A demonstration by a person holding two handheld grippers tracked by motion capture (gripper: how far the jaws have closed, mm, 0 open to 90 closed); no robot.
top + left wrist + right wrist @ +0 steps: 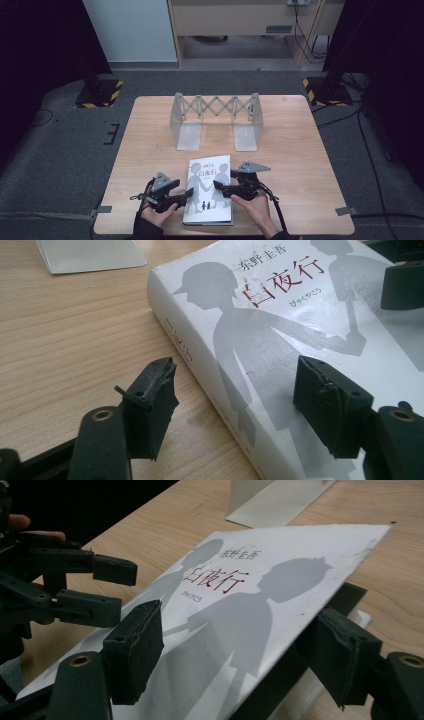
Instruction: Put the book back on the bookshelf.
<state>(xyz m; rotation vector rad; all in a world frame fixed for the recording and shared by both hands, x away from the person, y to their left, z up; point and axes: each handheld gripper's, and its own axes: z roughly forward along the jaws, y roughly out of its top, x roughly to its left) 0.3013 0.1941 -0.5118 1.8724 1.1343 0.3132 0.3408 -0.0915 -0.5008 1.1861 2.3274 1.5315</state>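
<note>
White-covered hardback book (209, 190) with grey silhouette figures and red title characters lies flat at the near edge of the pale wooden table (300, 165), between the two hand-held grippers. Beyond it, near the table's middle, stands an expandable grey metal book rack (216, 119) with a scissor-lattice back and two flat foot plates; nothing stands in it.

Left gripper (235, 405): jaws apart, one pad over the bare wood beside the spine and the other above the cover, neither pressing on the book. Right gripper (240, 650): jaws apart, straddling the fore-edge side; in the right gripper view the front cover appears raised off the page block at that edge, with one jaw seemingly beneath it, though whether the pads touch the cover cannot be told.

Progress, as judged: the work seems to be at its opening stage, both tools brought to the book but no firm grip taken. Remaining, presumably, are clamping the book, lifting it upright and setting it in the rack.
</note>
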